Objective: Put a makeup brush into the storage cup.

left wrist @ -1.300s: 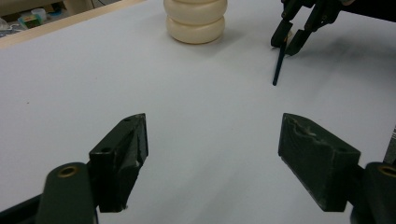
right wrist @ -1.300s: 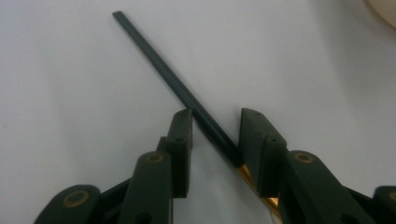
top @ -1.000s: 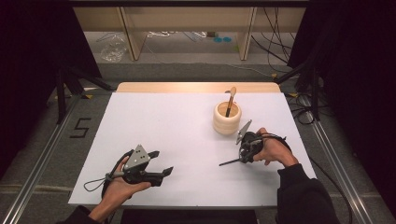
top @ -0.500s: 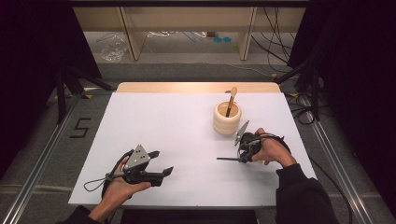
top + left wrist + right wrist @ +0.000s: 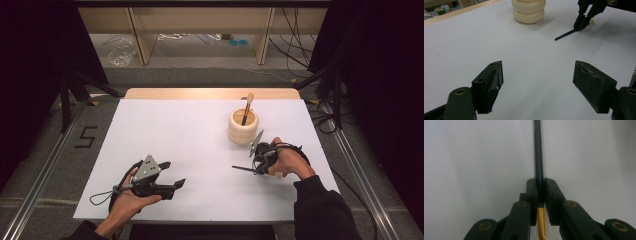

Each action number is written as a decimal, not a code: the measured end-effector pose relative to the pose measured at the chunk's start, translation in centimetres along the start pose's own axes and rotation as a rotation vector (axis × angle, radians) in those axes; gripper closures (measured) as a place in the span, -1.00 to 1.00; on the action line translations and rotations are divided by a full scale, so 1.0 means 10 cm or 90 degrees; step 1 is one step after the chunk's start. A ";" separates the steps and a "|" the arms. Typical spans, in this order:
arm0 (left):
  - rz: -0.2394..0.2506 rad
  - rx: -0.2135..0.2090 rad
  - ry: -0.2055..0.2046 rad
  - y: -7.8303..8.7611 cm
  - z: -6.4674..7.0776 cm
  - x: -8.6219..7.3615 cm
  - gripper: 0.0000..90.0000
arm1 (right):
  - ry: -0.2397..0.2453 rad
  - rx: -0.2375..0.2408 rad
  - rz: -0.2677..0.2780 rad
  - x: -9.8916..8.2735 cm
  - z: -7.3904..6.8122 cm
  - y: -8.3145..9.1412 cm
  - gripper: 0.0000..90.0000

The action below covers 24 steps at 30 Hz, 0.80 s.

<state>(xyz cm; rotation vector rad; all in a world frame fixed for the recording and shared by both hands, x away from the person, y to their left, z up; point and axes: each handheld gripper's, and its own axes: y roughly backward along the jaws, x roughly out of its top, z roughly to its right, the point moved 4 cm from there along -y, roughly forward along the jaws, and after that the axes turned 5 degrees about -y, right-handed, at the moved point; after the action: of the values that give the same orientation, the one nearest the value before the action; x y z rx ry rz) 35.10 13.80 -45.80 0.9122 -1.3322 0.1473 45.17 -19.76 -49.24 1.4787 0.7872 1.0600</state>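
- Your left gripper (image 5: 172, 176) sits nearest you at the tabletop's (image 5: 190, 130) front left, jaws spread wide with nothing between them.
- Farther in and to the right, your right gripper (image 5: 254, 165) is clamped on a dark, slim brush (image 5: 538, 157); its handle pokes out toward the tabletop's middle, and a gold band shows behind the jaws in the right gripper view.
- Just beyond that gripper stands a cream ribbed holder (image 5: 243, 126) with another brush (image 5: 247, 107) upright inside.
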 end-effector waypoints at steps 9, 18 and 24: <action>-0.003 0.003 -0.002 0.01 0.00 0.00 -0.46 | 0.008 -0.010 -0.010 0.02 -0.02 0.00 0.85; -0.001 0.004 0.015 0.00 0.00 0.00 -0.46 | 0.025 -0.030 -0.033 0.03 -0.03 0.01 0.85; 0.001 0.003 0.005 0.00 -0.01 0.00 -0.45 | 0.027 -0.028 -0.032 0.03 -0.04 0.02 0.85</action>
<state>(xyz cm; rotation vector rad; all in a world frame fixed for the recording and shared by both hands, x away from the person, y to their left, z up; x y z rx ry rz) 35.16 13.92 -45.81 0.9135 -1.3254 0.1546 44.90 -19.36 -48.99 1.3965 0.8217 1.0678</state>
